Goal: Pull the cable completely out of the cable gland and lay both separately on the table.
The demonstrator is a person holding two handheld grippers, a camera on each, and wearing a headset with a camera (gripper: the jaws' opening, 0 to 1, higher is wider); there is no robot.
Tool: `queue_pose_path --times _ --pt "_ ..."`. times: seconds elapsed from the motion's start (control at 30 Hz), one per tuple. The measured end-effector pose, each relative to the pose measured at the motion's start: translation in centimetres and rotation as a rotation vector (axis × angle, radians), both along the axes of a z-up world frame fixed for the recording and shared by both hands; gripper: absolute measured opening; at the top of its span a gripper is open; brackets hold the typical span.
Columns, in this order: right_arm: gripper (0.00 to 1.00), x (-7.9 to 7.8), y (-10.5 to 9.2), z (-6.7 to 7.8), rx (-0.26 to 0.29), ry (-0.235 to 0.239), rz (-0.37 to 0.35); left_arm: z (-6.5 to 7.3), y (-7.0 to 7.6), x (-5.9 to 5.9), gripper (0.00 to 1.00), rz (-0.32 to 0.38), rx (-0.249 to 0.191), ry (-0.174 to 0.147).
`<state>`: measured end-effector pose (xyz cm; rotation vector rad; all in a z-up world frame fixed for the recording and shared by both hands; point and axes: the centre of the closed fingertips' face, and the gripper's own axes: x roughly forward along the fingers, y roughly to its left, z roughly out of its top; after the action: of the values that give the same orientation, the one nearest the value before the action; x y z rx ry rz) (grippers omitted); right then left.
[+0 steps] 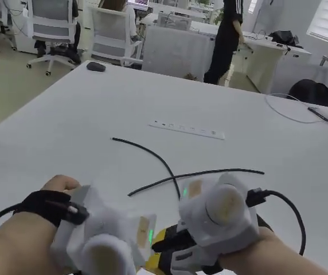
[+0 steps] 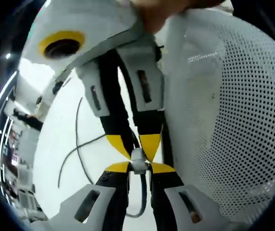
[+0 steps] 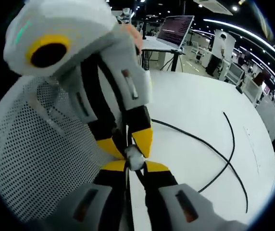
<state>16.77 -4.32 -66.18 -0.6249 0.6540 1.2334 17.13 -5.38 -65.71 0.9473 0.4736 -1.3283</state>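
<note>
— What is lying under the work, and what is going on around it?

— A wide white tabletop (image 1: 152, 97) is stretching out into an open office. White office chairs (image 1: 52, 23) are standing past its far edge, and a person in black (image 1: 224, 40) is standing by another desk. A white power strip (image 1: 188, 130) is lying flat near the middle of the tabletop. Nearer the person, two loose black cables (image 1: 152, 156) are crossing each other. A dark mouse (image 1: 96, 66) is sitting at the far edge and a phone (image 1: 323, 114) at the far right.

— And the grippers?

— They are meeting nose to nose at the near edge. The left gripper (image 2: 140, 167) is clenching its yellow-tipped jaws on a small pale cable gland (image 2: 138, 160). The right gripper (image 3: 135, 166) is pinching the same gland from the opposite side.

— Where is the cable?

— A thin dark cable (image 2: 143, 195) is still running out of the gland, between the left gripper's jaws, above the tabletop.
</note>
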Motion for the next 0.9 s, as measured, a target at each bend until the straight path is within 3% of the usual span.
queue_pose_path --times 0.23,0.27,0.3,0.37,0.4,0.47,0.5,0.53,0.6,0.63,0.67,0.77,0.87,0.9 --pt "0.11 -0.5 0.4 -0.6 -0.097 -0.129 0.154 -0.9 0.4 -0.5 0.15 0.109 -0.061 0.239" --pt "0.11 -0.5 0.5 -0.6 -0.117 -0.174 0.196 -1.0 0.4 -0.7 0.15 0.136 -0.071 0.281" --pt "0.11 -0.3 0.2 -0.7 -0.165 -0.236 0.235 -0.7 0.2 -0.7 0.15 0.189 -0.103 0.351" --pt "0.11 -0.5 0.5 -0.5 -0.161 -0.254 0.247 -0.6 0.5 -0.4 0.15 0.216 -0.124 0.399" --pt "0.11 -0.4 0.6 -0.3 -0.162 -0.276 0.257 -0.5 0.5 -0.3 0.15 0.216 -0.142 0.400" --pt "0.12 -0.2 0.6 -0.3 -0.148 -0.266 0.253 -0.4 0.7 -0.3 0.15 0.248 -0.161 0.439" --pt "0.12 -0.2 0.7 -0.3 -0.120 -0.226 0.210 -0.4 0.7 -0.3 0.15 0.233 -0.151 0.418" --pt "0.13 -0.1 0.5 -0.5 -0.110 -0.172 0.150 -0.5 0.5 -0.2 0.15 0.197 -0.139 0.359" --pt "0.14 0.0 0.2 -0.7 -0.111 -0.134 0.125 -0.6 0.2 -0.4 0.16 0.153 -0.113 0.303" --pt "0.14 0.1 0.1 -0.8 -0.107 -0.122 0.113 -0.6 0.1 -0.3 0.16 0.128 -0.095 0.258" --pt "0.15 0.2 -0.1 -0.7 -0.108 -0.125 0.112 -0.7 0.1 -0.1 0.16 0.095 -0.066 0.190" --pt "0.16 0.1 -0.3 -0.9 -0.089 -0.071 0.077 -0.9 -0.1 -0.2 0.16 0.022 -0.025 0.107" --pt "0.14 0.5 -0.5 -0.6 -0.071 -0.046 0.037 -0.4 -0.5 -0.2 0.16 -0.053 -0.003 -0.010" --pt "0.13 0.5 -0.5 -0.5 -0.056 -0.031 0.019 -0.3 -0.6 -0.2 0.16 -0.068 0.002 -0.036"
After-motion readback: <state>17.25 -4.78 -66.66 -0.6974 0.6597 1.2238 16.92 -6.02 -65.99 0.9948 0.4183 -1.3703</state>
